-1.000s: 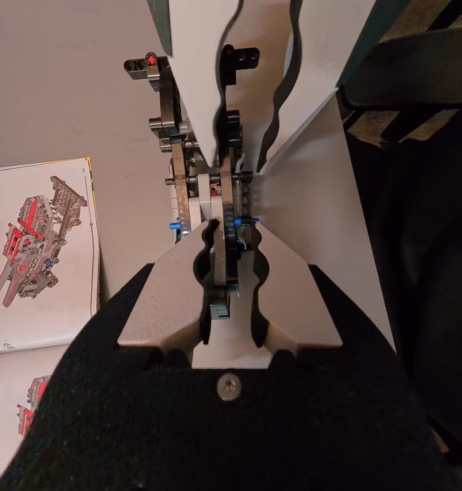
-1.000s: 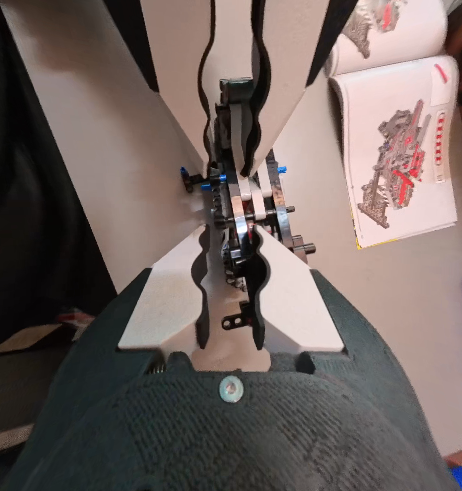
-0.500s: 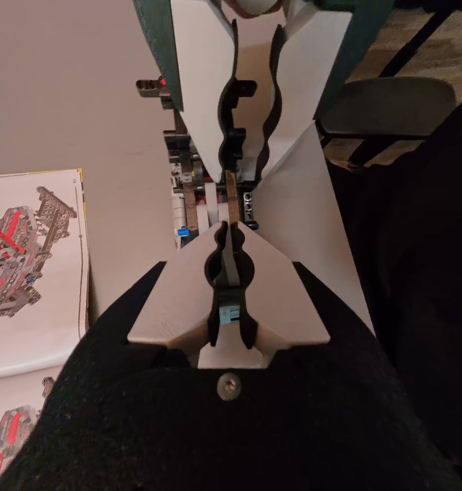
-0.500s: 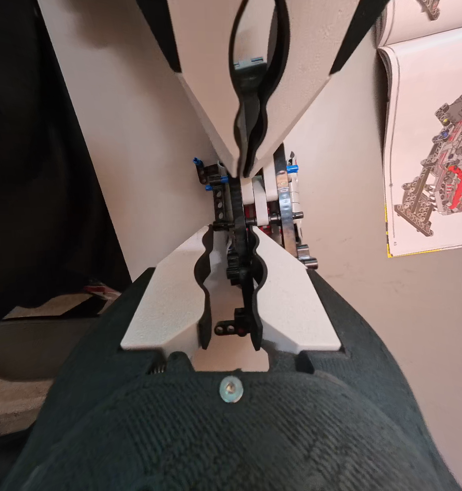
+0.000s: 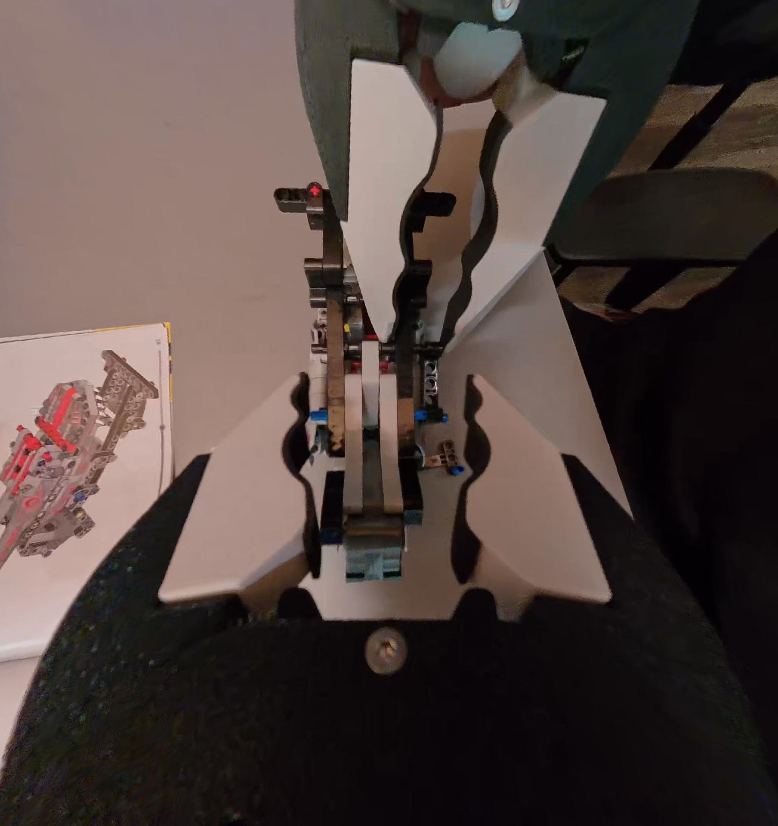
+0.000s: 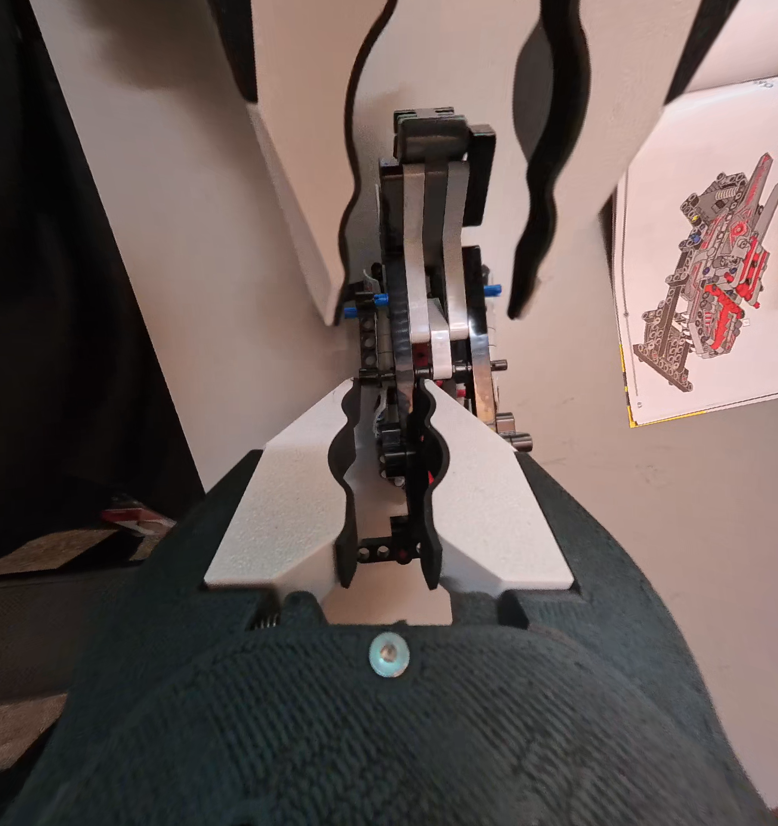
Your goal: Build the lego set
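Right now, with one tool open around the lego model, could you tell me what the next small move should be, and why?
Probably close the left tool back onto the lego model's near end. Its fingers stand wide apart on either side without touching it, so only the right tool, shut on a black beam at the far end, carries the model above the table.

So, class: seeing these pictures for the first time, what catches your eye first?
The half-built black, grey and white lego model fills the centre. The left gripper stands open around its near end, while the right gripper is shut on a black beam at the other end. An open instruction booklet lies beside it.
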### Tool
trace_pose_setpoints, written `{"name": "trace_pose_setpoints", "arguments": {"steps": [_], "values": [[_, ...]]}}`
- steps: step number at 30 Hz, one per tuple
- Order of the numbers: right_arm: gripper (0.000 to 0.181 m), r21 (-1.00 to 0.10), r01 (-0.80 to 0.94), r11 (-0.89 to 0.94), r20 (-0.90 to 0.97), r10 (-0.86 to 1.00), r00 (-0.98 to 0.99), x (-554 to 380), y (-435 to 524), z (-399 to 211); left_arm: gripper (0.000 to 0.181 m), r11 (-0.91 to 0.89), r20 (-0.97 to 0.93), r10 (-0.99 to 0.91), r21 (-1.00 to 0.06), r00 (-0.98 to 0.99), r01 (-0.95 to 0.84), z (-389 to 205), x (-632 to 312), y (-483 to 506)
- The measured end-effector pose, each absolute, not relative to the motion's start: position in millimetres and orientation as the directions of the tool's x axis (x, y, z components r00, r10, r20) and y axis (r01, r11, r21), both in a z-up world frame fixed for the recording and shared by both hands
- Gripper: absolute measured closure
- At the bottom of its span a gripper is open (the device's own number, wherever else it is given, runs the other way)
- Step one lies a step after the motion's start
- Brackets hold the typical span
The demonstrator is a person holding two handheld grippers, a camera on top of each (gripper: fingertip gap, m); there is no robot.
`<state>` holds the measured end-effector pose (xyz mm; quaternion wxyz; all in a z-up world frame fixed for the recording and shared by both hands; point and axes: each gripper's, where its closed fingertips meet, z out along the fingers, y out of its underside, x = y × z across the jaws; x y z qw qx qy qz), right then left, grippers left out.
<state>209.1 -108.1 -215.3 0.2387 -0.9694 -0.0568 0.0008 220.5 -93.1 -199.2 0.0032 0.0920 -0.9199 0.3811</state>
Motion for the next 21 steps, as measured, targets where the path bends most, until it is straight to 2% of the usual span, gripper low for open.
{"name": "trace_pose_setpoints", "arguments": {"steps": [1, 5, 8, 21], "values": [[0.158, -0.469, 0.107, -0.877, 0.024, 0.108, 0.994, 209, -108, -215, 0.108, 0.703, 0.085, -0.173, -0.687, -0.981, -0.183, -204, 221, -95], [0.158, -0.483, 0.085, -0.872, 0.024, 0.084, 0.996, 209, -107, -215, 0.105, 0.748, 0.074, -0.202, -0.632, -0.977, -0.202, -222, 223, -102], [0.158, -0.494, 0.075, -0.866, 0.024, 0.073, 0.997, 208, -108, -215, 0.108, 0.744, 0.083, -0.191, -0.638, -0.978, -0.199, -223, 221, -113], [0.158, -0.604, 0.08, -0.793, 0.082, 0.038, 0.996, 204, -113, -219, 0.114, 0.802, -0.085, -0.125, -0.595, -0.989, -0.051, -230, 223, -117]]}}
